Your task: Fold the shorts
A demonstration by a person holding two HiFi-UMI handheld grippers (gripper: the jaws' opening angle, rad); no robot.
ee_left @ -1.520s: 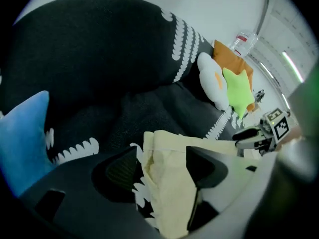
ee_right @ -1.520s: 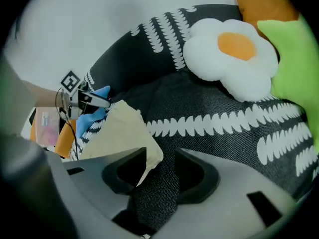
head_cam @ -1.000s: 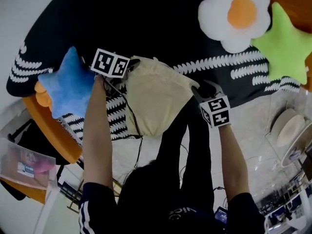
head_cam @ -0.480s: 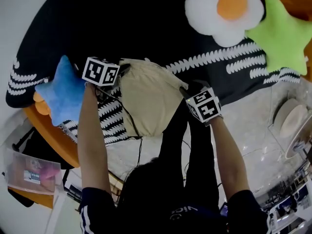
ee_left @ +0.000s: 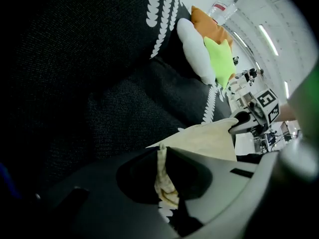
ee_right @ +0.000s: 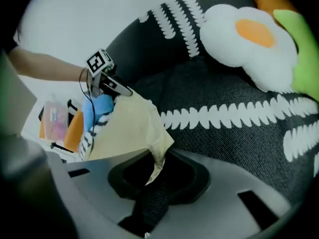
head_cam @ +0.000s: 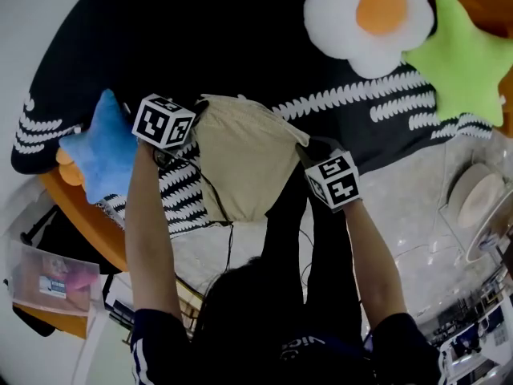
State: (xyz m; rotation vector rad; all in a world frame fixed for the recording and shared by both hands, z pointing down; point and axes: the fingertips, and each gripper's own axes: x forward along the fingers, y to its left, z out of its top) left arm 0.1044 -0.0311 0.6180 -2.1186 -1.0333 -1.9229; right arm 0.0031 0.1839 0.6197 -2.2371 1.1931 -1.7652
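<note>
Shorts: one beige pair [head_cam: 240,163], on the black patterned cover [head_cam: 200,38], stretched between the grippers.
Grippers: two. The fingers of the left gripper [head_cam: 200,107] and the right gripper [head_cam: 305,147] have just been closing; each pinches a shorts corner.
Cushions: three: blue star [head_cam: 104,147], green star [head_cam: 461,54], fried-egg cushion [head_cam: 373,18].
Hidden: the shorts' near right edge, behind the person's dark clothing [head_cam: 292,239].

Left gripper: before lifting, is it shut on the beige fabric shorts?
Shut: the left gripper has just been closing; a bunched edge of the beige fabric shorts is pinched between its jaws.

Cream shorts [head_cam: 240,167], spread flat on black white-patterned blanket [head_cam: 200,46], both far corners pinched
</note>
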